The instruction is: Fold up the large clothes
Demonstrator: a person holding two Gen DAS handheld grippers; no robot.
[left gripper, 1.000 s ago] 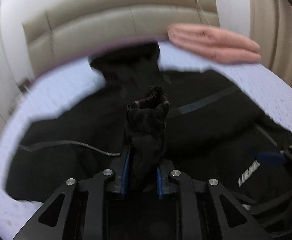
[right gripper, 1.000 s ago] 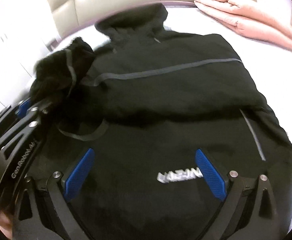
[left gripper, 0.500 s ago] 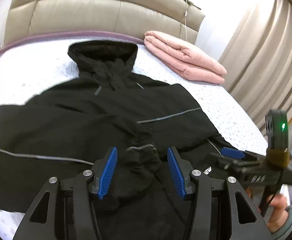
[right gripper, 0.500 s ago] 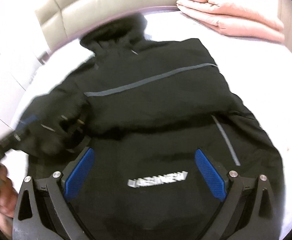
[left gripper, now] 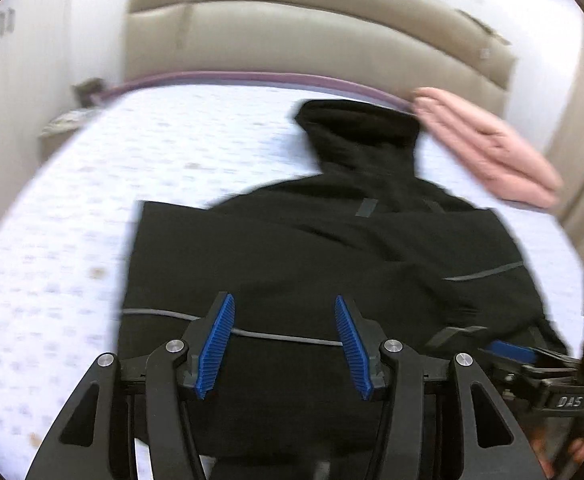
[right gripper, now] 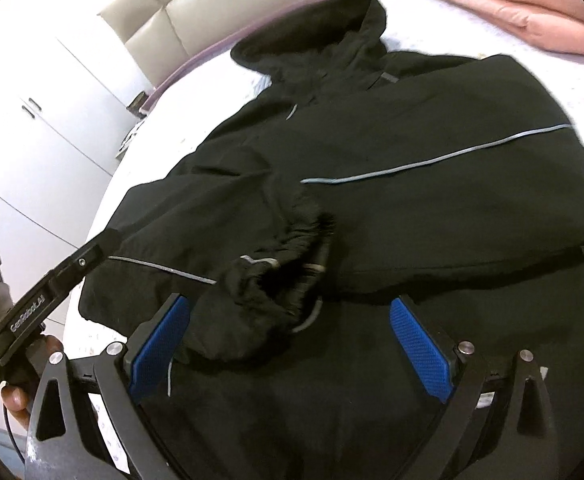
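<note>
Jacket (right gripper: 372, 208), black w/ grey piping, lies flat on bed (left gripper: 91, 200), hood toward headboard (left gripper: 292, 40). Left of jacket: left gripper (left gripper: 283, 344) released, holding nothing. Over jacket hem: right gripper (right gripper: 287, 344) wide apart, jaws just narrowing slightly, cuff (right gripper: 275, 276) lying loose between. Right of hood: pink blanket (right gripper: 512, 4).

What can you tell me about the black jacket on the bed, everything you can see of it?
The black jacket is a hooded, soft-looking garment with thin grey reflective piping and a small grey tab below the hood. It lies spread flat on the white patterned bed, hood toward the beige headboard. One sleeve is folded in across the body, its gathered cuff resting near the middle. Neither tool grips it.
</note>
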